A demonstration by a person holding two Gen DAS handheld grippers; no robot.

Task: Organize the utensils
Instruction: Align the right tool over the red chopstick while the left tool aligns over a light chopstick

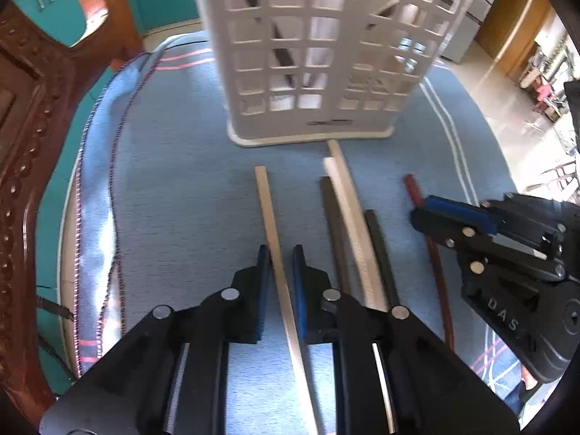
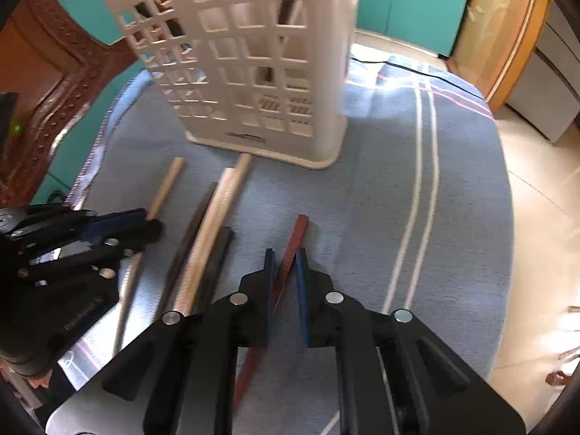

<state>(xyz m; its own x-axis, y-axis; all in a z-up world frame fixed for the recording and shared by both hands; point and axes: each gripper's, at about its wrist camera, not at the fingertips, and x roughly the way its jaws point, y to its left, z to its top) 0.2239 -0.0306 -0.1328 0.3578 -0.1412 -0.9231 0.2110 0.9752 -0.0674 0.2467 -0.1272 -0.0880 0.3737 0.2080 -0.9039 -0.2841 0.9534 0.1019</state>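
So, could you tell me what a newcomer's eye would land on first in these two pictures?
Probably the tall white lattice basket standing at the far end of the blue cloth, with dark sticks already leaning inside. Next, the row of chopsticks lying before it: the left gripper has its jaws either side of a pale chopstick, and the right gripper straddles a red one.

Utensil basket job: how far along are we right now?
Partly done. The white basket already holds a few sticks standing inside. In hand: the left gripper straddles a pale chopstick, and the right gripper straddles the red chopstick, both on the cloth, neither lifted. Left: the clustered dark and pale sticks.
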